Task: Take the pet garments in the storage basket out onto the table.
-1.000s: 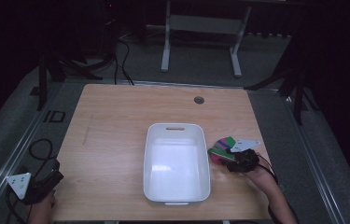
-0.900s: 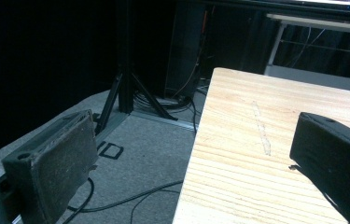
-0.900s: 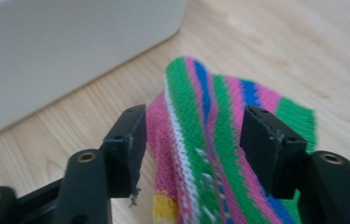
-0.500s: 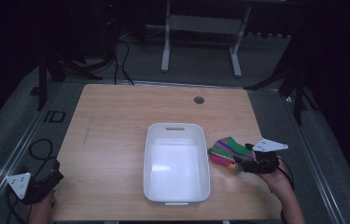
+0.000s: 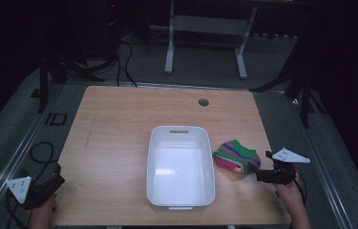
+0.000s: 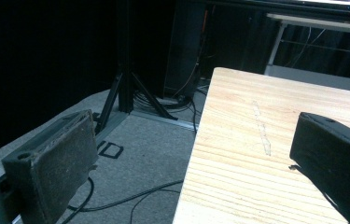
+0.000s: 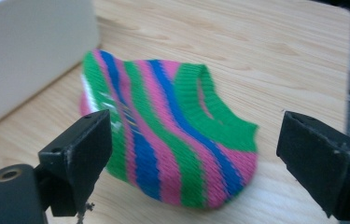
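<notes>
One striped sock [image 7: 172, 140] just ahead of right tool [image 7: 196, 158], jaws spread wide, nothing gripped, left tool [image 6: 186, 158] spread too

The small knitted ankle sock [image 7: 172, 140] is striped in green, pink and blue, with a solid green cuff and a patch of white at its 9 o'clock edge. The rectangular plastic bin [image 5: 180, 167] is plain white. The light wooden table [image 5: 119, 124] shows pale tan grain with one faint lighter streak. Both grippers' jaws are matte black; the carpeted floor [image 6: 140, 158] is grey.
</notes>
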The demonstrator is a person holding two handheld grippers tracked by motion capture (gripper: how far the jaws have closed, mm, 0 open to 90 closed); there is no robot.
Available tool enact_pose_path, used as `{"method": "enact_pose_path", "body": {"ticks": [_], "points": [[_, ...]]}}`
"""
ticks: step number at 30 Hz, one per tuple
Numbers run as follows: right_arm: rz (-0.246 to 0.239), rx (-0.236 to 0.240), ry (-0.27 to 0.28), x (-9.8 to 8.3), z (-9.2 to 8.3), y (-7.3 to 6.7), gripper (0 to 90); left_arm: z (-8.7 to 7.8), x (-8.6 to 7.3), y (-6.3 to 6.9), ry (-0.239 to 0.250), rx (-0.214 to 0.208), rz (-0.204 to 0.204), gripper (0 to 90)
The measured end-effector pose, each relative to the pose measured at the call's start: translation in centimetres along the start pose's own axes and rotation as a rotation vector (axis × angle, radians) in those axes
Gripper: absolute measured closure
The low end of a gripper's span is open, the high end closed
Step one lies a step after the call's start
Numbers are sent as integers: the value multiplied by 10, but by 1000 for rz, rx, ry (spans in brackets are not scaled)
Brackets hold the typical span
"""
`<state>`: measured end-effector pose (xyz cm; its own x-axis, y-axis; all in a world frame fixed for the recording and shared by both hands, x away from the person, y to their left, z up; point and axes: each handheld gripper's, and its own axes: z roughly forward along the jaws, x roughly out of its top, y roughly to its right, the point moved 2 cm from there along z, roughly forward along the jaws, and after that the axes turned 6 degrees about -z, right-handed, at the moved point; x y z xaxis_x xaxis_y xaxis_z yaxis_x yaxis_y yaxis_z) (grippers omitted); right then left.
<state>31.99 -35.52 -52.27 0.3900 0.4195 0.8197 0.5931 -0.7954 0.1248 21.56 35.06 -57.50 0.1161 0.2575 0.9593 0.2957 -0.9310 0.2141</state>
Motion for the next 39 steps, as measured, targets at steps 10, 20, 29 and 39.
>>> {"method": "enact_pose_path", "body": {"ticks": [10,20,29,39], "points": [[121,-233,86,-34,-13,13,101,0,0,0,-1,1,-1,12],[188,-301,81,-60,-17,14,102,0,0,0,1,0,2,12],[203,-363,134,-68,-23,10,103,0,0,0,1,-1,0,12],[243,-350,140,-69,-24,14,104,-1,0,0,4,0,0,12]]}}
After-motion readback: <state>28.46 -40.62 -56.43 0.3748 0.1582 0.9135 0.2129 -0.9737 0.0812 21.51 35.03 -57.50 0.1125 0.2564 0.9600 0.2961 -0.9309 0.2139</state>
